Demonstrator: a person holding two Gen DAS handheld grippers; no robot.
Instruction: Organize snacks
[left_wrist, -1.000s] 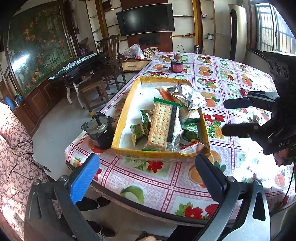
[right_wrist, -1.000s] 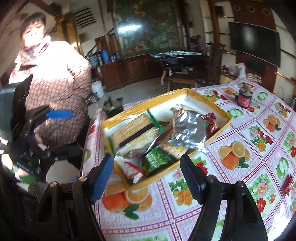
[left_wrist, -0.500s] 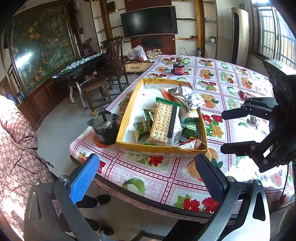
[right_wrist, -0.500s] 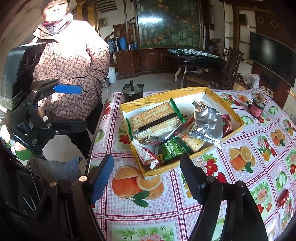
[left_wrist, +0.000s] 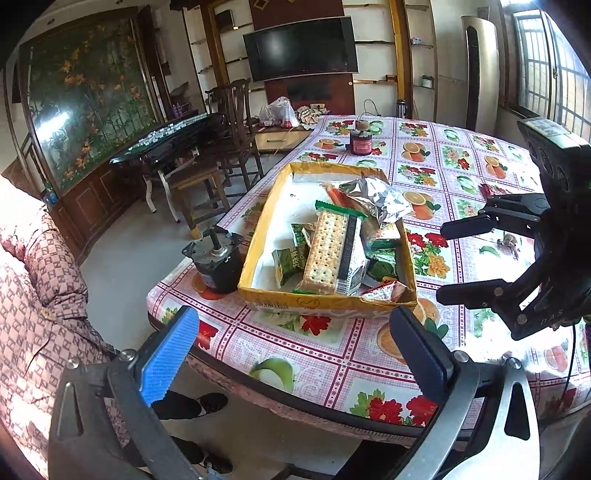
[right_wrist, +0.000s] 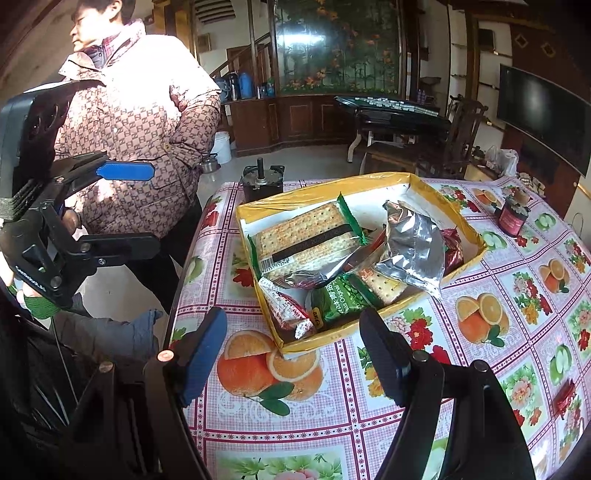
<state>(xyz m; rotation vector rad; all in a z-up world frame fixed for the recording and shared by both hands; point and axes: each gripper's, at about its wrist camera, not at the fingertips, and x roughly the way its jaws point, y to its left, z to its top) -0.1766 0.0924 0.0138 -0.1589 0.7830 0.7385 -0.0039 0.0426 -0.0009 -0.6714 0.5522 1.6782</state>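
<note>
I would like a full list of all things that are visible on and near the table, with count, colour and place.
box: one, yellow, near table edge
cracker pack: one large, green ends, in box
silver bag: one, in box
green packets: several, in box
motor: one, black, beside box
jar: one, dark red, far side of table
table: one, fruit-pattern cloth
left hand-held gripper: open, empty
right hand-held gripper: open, empty
</note>
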